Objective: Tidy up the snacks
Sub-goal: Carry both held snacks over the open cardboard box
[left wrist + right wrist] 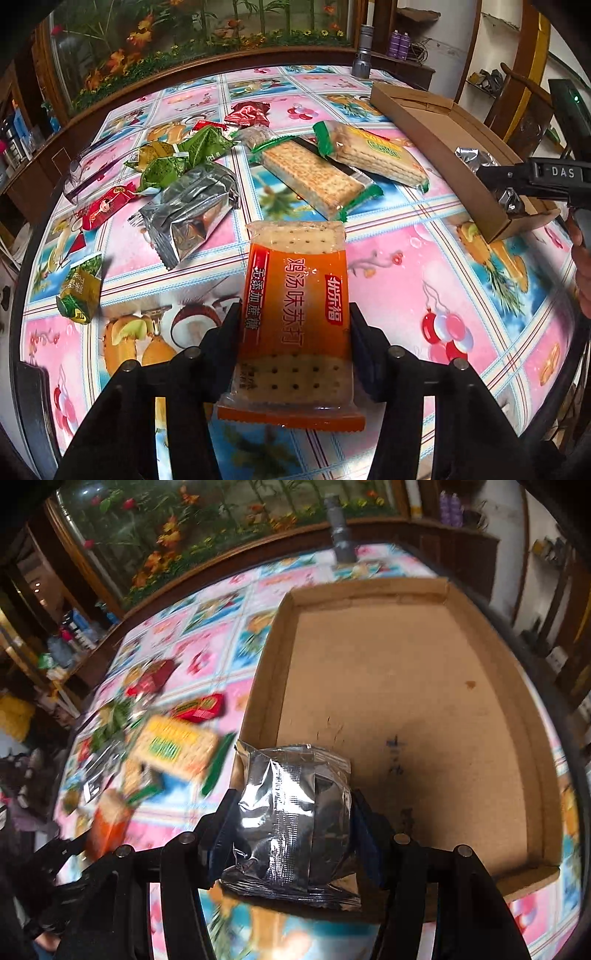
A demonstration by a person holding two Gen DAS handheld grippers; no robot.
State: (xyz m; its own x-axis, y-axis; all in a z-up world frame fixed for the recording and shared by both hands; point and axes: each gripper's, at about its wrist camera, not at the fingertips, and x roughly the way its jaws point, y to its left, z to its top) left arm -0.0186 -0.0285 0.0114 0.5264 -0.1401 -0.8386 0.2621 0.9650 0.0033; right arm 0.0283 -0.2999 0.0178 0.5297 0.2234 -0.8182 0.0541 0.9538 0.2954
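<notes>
The round table, bright under its fruit-print cloth, fills both views, and the shallow cardboard tray sits at its right side, its floor bare. Loose snacks lie scattered to the left: two long cracker packs, a silver pouch, small green packets. The left gripper clamps an orange soda-cracker pack by its long sides, just above the cloth. The right gripper pinches a crinkled silver foil packet, hanging over the tray's near-left corner.
</notes>
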